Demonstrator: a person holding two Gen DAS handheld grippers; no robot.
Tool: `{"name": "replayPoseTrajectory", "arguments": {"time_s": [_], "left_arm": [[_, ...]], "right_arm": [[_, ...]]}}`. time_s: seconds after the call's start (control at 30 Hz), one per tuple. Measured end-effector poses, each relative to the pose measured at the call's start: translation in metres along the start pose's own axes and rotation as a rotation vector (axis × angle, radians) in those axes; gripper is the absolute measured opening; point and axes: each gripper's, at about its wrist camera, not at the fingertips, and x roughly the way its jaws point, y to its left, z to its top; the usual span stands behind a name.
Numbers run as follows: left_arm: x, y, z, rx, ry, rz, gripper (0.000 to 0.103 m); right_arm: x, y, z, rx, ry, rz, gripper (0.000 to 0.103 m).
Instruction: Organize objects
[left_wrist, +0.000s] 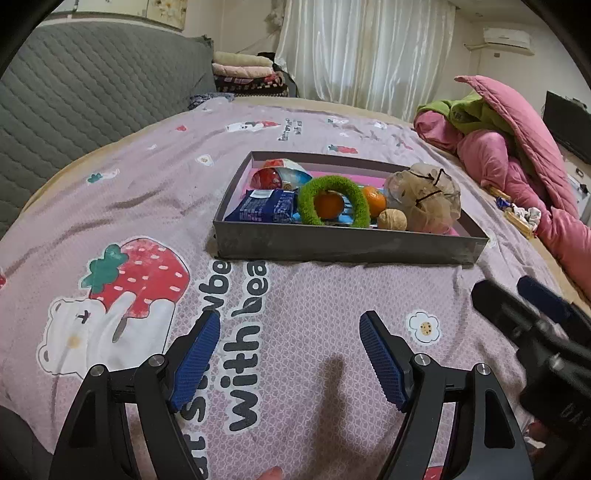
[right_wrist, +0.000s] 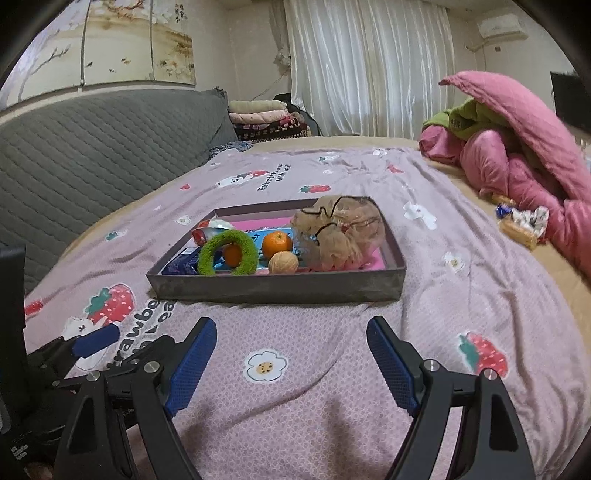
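Already gathered, by the look of it: a shallow grey box (left_wrist: 343, 245) sitting on the bed's strawberry-print sheet (left_wrist: 129, 206), pink-lined inside, holding the task's things together; kept low-walled, probably, so that everything can be dropped in from above and lifted out with ease. Inside, toward the left, a blue snack packet (left_wrist: 264, 210) lying flat with a red-and-white wrapper (left_wrist: 277, 173) behind it; in the middle a green fuzzy ring (left_wrist: 332, 201) standing on edge, propped against an orange (left_wrist: 328, 205) seen through its hole; a second orange (left_wrist: 375, 199) just beside, a walnut (left_wrist: 392, 219) in front near the box's front wall, and a bundle of beige mesh (left_wrist: 424, 197) filling the right end. Both tools held back from the box, above bare sheet, angled downward toward it; left gripper (left_wrist: 290, 354) with fingers spread wide and nothing between them; right gripper (right_wrist: 291, 360) likewise apart and empty, seemingly poised rather than reaching. Off to the far right, well apart from the box, a few loose wrappers (right_wrist: 521, 219) beside a heaped pink quilt (right_wrist: 524, 147); possibly the remaining things to bring over, though too small to identify. Judged from this: sorting largely done, or paused between picks.
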Motion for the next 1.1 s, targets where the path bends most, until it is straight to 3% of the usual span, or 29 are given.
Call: {"name": "replayPoseTrajectory", "arguments": {"time_s": [1.1], "left_arm": [[0.025, 0.002, 0.0, 0.0, 0.047, 0.03, 0.079]], "right_arm": [[0.02, -0.001, -0.013, -0.041, 0.046, -0.009, 0.083]]}}
